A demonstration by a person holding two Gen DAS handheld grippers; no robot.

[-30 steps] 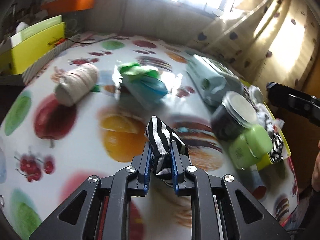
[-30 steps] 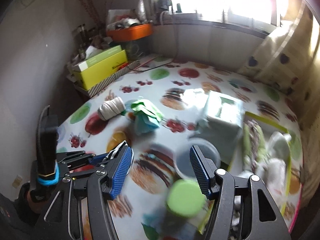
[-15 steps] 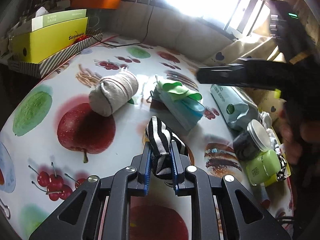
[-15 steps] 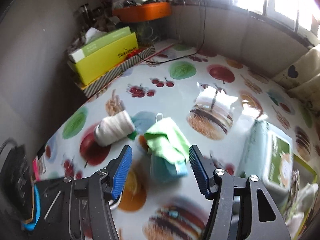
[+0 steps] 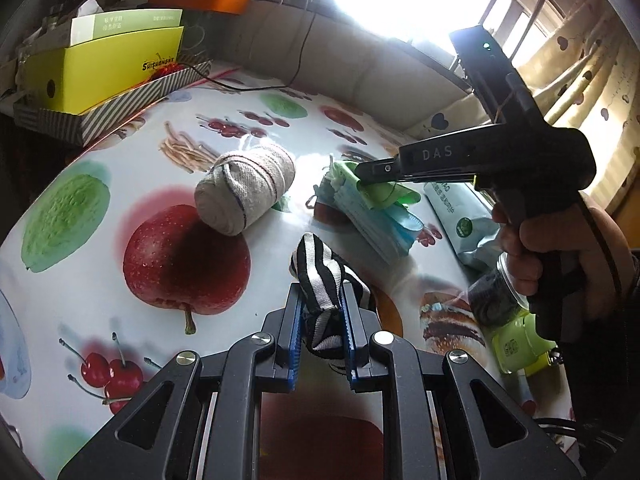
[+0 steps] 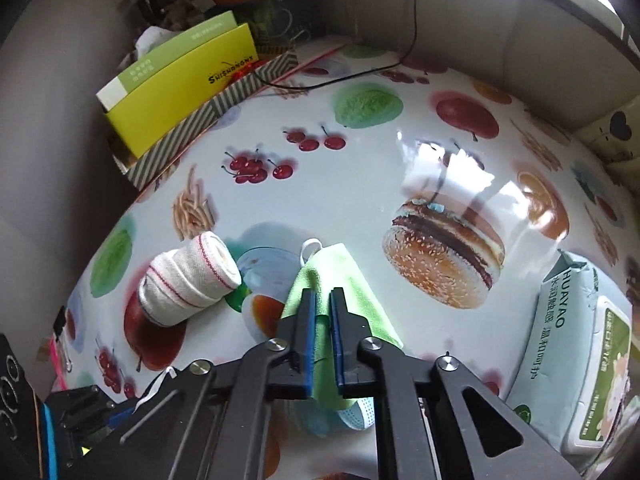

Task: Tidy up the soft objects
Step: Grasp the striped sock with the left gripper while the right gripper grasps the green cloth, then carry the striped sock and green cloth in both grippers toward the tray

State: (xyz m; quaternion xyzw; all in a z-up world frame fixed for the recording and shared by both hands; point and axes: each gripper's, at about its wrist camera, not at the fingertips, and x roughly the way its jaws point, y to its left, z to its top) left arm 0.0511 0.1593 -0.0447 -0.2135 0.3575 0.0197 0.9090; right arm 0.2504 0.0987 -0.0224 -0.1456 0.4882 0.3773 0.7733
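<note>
left gripper (image 5: 323, 330) clamps a striped black-and-white sock (image 5: 324, 280); right gripper (image 6: 322, 322) pinches a green cloth (image 6: 340, 280), whose lift could drag the blue masks (image 5: 376, 220) beneath.

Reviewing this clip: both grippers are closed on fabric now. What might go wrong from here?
1. The right gripper pinches only a fold of the green cloth, which lies on the stack of blue masks; lifting may drag masks along or slip off.
2. The left gripper holds the striped sock close by; the two grippers could collide.
</note>
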